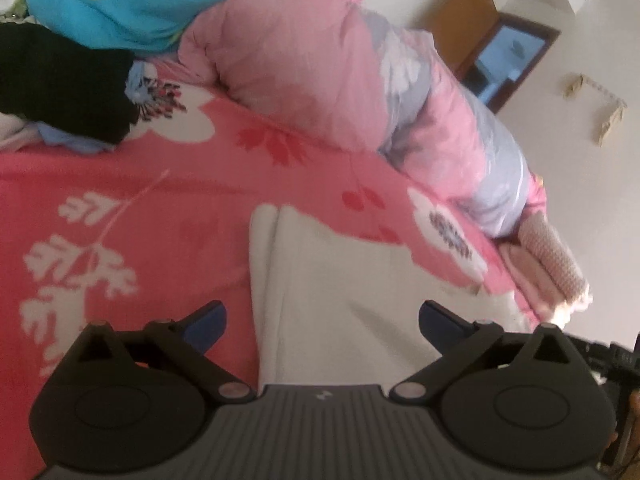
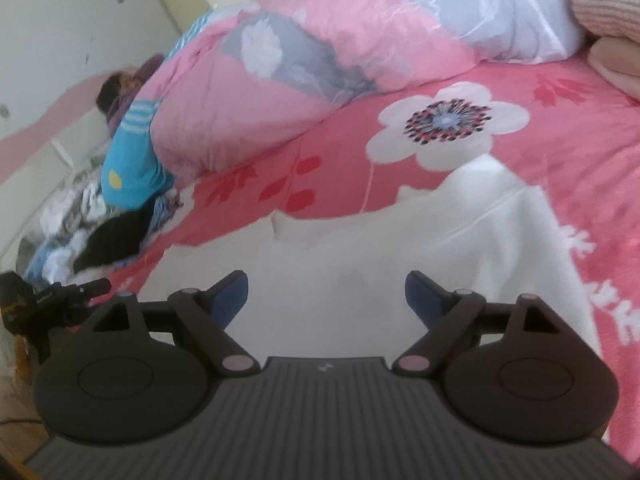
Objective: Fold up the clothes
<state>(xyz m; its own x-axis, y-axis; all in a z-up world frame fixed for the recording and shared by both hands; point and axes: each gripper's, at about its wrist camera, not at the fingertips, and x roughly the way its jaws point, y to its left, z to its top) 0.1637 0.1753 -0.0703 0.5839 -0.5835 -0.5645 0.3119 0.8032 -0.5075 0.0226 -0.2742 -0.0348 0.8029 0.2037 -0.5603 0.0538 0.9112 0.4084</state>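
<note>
A white garment (image 1: 336,288) lies flat on the pink flowered bed sheet (image 1: 120,200), partly folded, with a folded edge on its left side. My left gripper (image 1: 322,322) is open and empty just above the garment's near part. The right wrist view shows the same white garment (image 2: 400,248) spread on the sheet (image 2: 580,152). My right gripper (image 2: 327,294) is open and empty above the garment's near middle. The other gripper's black body (image 2: 48,300) shows at the left edge.
A rolled pink and grey quilt (image 1: 320,80) lies along the far side of the bed. A heap of blue, black and other clothes (image 1: 80,40) sits at the far left. Folded pink knitwear (image 1: 548,268) lies at the right edge. A wall and doorway (image 1: 504,56) stand behind.
</note>
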